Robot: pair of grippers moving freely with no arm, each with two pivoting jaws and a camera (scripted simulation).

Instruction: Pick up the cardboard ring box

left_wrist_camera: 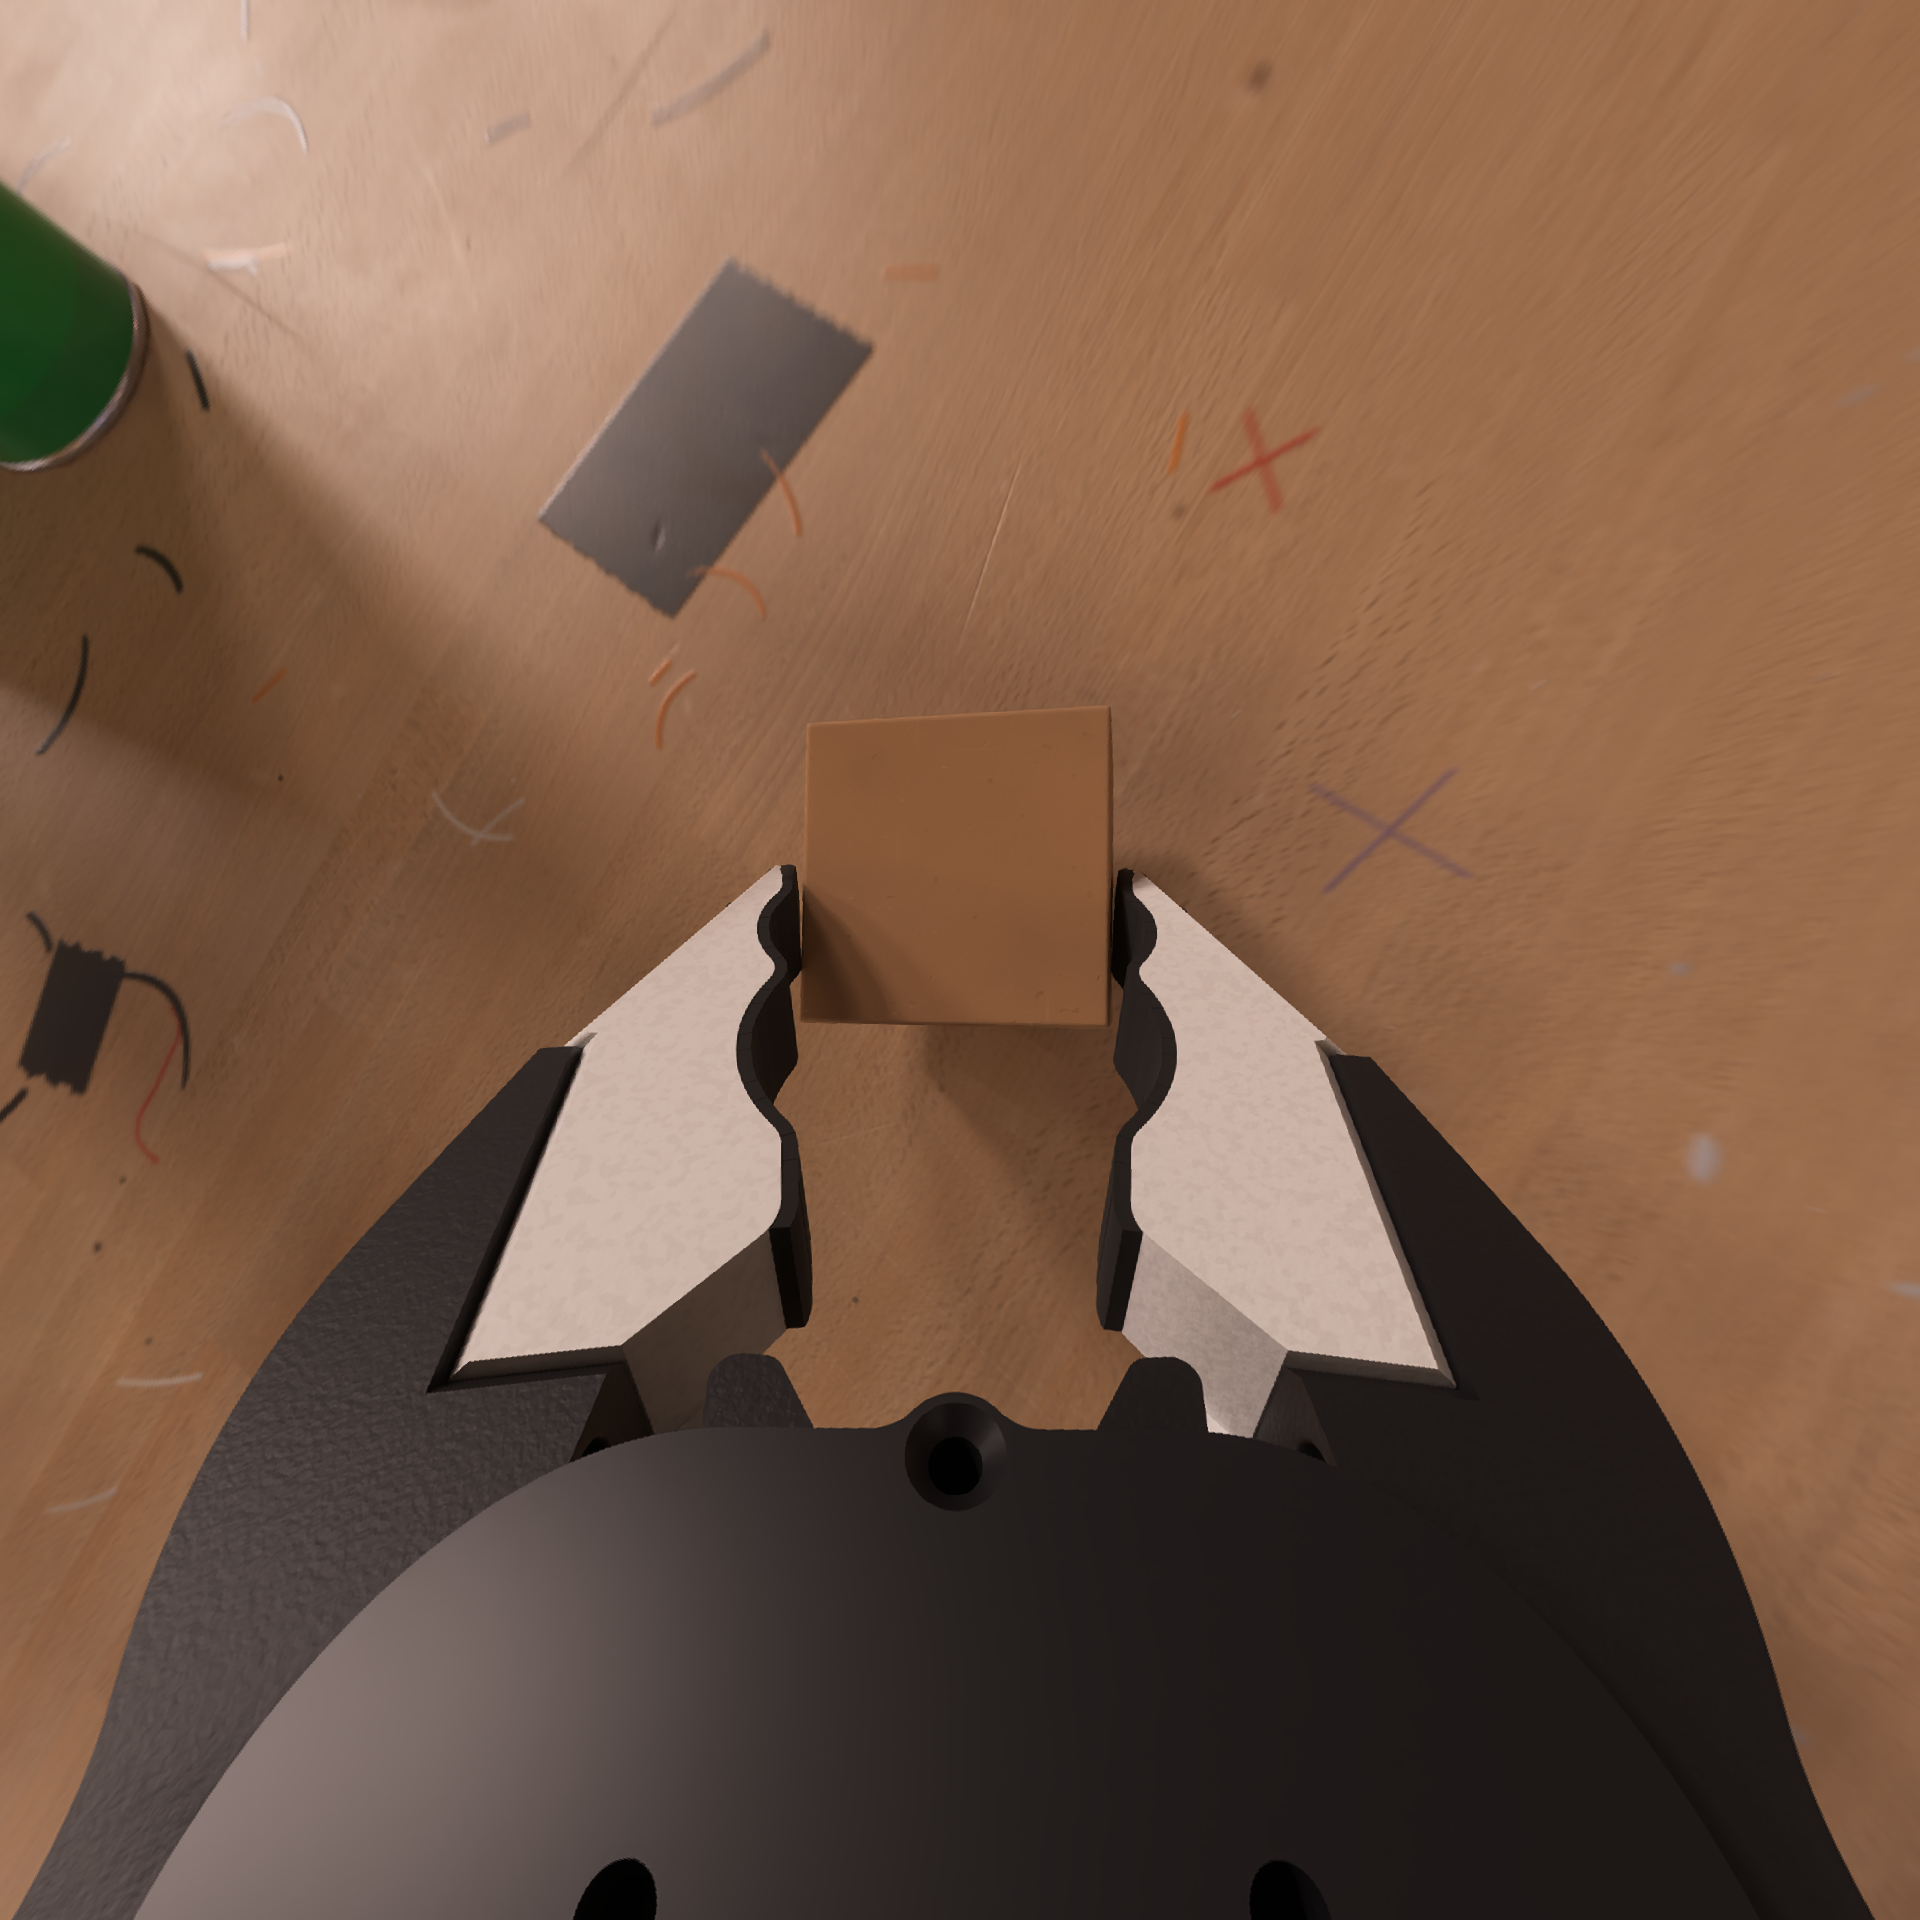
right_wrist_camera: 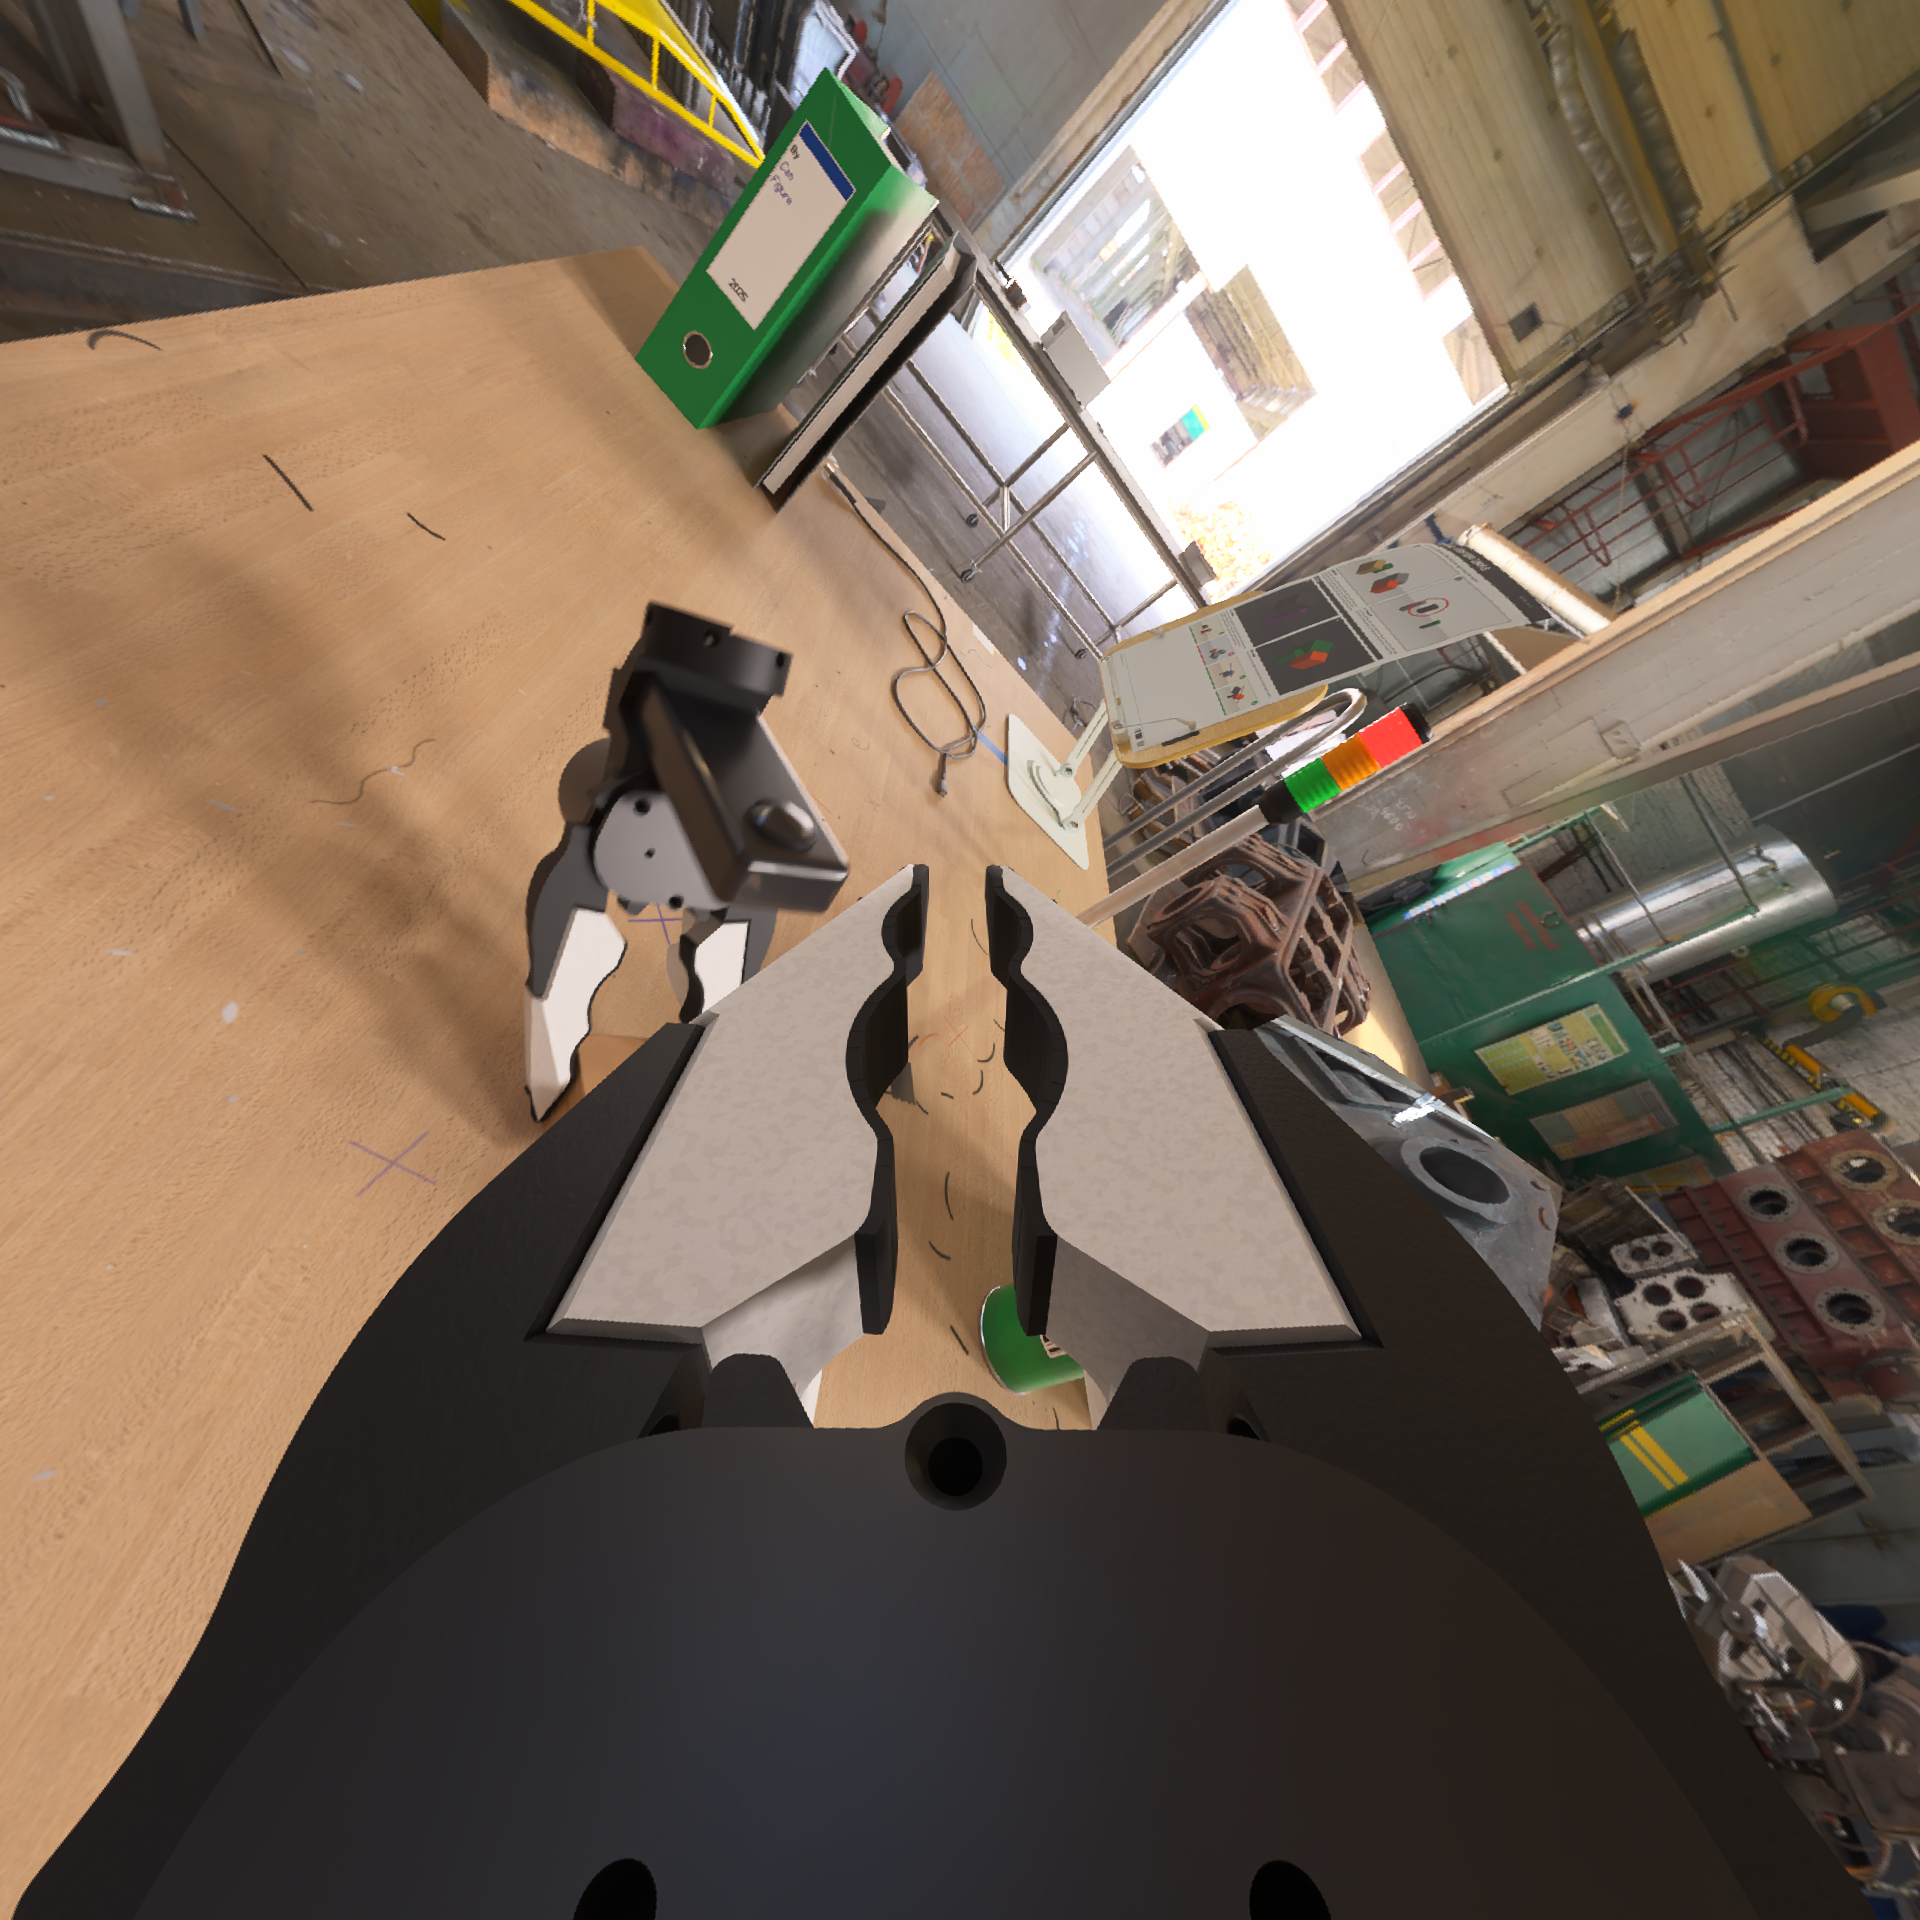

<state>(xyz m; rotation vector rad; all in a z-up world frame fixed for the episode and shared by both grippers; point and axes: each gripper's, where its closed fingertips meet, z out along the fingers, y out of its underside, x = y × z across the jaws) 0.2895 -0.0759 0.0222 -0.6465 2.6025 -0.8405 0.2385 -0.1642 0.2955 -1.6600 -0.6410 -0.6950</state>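
Note:
The cardboard ring box [left_wrist_camera: 956, 862] is a small tan cube on the wooden table. My left gripper [left_wrist_camera: 956, 914] has a fingertip pressed against each side of the box, shut on it. In the right wrist view the left gripper [right_wrist_camera: 615, 1055] points down at the table with its fingertips near the surface. Only a sliver of the box [right_wrist_camera: 608, 1044] shows between them there. My right gripper [right_wrist_camera: 956, 883] is empty, its fingers a narrow gap apart, and it hovers off to the side of the left one.
A green can [left_wrist_camera: 52, 332] lies to the left, also seen in the right wrist view [right_wrist_camera: 1023, 1340]. A grey tape patch [left_wrist_camera: 707, 447] is flat on the table. A green binder [right_wrist_camera: 779, 249], a cable [right_wrist_camera: 940, 686] and a clipboard stand [right_wrist_camera: 1195, 675] sit near the table's far edge.

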